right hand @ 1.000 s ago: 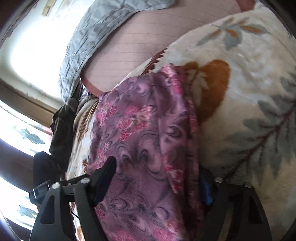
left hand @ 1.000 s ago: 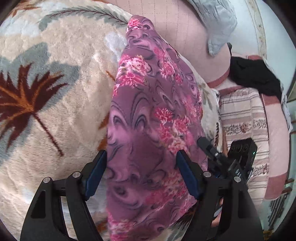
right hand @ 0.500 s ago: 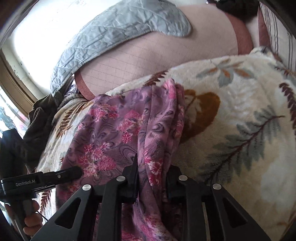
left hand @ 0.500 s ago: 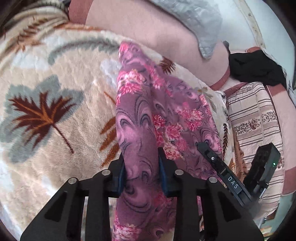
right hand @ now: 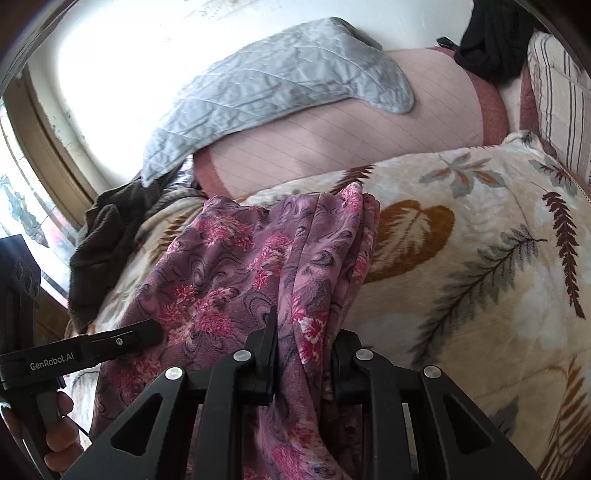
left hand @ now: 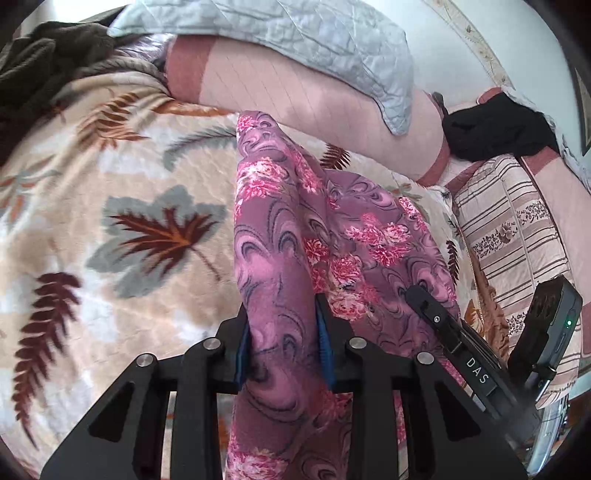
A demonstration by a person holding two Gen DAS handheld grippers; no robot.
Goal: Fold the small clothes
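A purple garment with pink flowers (left hand: 280,229) lies on a cream blanket with a leaf pattern (left hand: 110,221). My left gripper (left hand: 284,332) is shut on a bunched fold along the garment's near edge and holds it above the blanket. In the right wrist view the same garment (right hand: 221,273) drapes from my right gripper (right hand: 303,354), which is shut on another gathered fold. The right gripper's finger (left hand: 443,325) shows at the right of the left wrist view. In the right wrist view, the left gripper's finger (right hand: 110,343) and a hand (right hand: 59,435) show at the left.
A pink bolster (left hand: 314,110) with a grey quilted pillow (left hand: 295,33) on it lies behind the garment. A black cloth (left hand: 495,129) and a striped cushion (left hand: 517,229) are at the right. A dark brown garment (right hand: 103,251) lies by the window.
Both grippers went from open around the garment's edge to shut on it. Both have since risen, pulling the pinched folds up off the blanket.
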